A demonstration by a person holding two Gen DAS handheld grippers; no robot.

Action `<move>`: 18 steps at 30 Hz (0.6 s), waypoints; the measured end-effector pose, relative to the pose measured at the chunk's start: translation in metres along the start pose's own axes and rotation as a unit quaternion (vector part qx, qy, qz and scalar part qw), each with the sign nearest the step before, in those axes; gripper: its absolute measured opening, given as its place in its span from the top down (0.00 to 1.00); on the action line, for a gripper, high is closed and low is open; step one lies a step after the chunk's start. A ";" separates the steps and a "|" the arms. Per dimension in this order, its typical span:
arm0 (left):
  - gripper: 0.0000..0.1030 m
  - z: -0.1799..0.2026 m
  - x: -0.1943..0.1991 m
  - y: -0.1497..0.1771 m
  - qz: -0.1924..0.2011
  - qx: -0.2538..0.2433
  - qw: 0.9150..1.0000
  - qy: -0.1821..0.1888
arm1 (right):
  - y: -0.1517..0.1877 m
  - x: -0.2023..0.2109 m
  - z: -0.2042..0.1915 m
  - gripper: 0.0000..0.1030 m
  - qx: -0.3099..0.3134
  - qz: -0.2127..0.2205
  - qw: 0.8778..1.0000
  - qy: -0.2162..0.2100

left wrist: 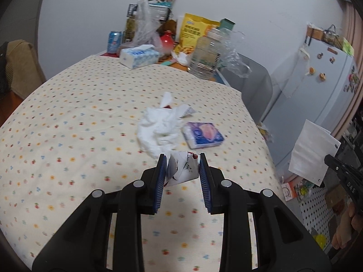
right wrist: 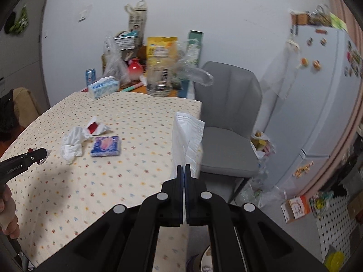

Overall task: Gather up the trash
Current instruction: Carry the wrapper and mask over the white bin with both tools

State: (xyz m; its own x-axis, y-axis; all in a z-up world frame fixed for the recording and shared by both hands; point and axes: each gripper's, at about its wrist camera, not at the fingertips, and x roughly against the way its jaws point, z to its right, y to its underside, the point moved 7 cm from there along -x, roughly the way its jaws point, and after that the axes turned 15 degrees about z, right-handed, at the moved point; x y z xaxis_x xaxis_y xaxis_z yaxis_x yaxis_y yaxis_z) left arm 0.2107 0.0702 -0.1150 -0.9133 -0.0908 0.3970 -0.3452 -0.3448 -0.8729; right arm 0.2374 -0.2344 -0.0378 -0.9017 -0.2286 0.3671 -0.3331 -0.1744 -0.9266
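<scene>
Trash sits in both tools: the left gripper [left wrist: 182, 170] has its jaws pinched on a wrapper [left wrist: 181, 170] just above the worktop [left wrist: 68, 136], while the right gripper [right wrist: 184, 170] clamps a mask [right wrist: 187, 136] off the edge, probably for binning. Tissue [left wrist: 156, 129] remains.

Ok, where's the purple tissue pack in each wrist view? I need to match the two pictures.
Left wrist view: the purple tissue pack lies on the table right of centre, beyond the left gripper, which is clamped on a crumpled wrapper.
Right wrist view: the pack lies left of centre, far left of the right gripper, which holds a face mask.
Shared landmark: the crumpled white tissue just left of the pack.
</scene>
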 end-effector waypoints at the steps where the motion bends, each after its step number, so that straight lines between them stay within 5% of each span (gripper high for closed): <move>1: 0.72 0.007 -0.002 0.002 -0.002 -0.003 1.000 0.005 | 0.004 0.003 0.010 0.98 -0.008 -0.003 1.000 0.005; 18: 0.72 0.126 -0.027 0.040 -0.042 -0.072 0.994 0.072 | 0.121 0.018 0.142 0.98 -0.127 -0.074 0.985 0.088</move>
State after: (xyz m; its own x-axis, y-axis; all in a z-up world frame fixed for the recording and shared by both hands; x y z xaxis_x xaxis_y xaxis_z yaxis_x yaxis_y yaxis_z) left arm 0.2494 -0.0591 -0.1247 -0.8981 0.0716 0.4340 -0.4390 -0.2075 -0.8742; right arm 0.2201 -0.3952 -0.1323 -0.8643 -0.0441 0.5010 -0.5029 0.0566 -0.8625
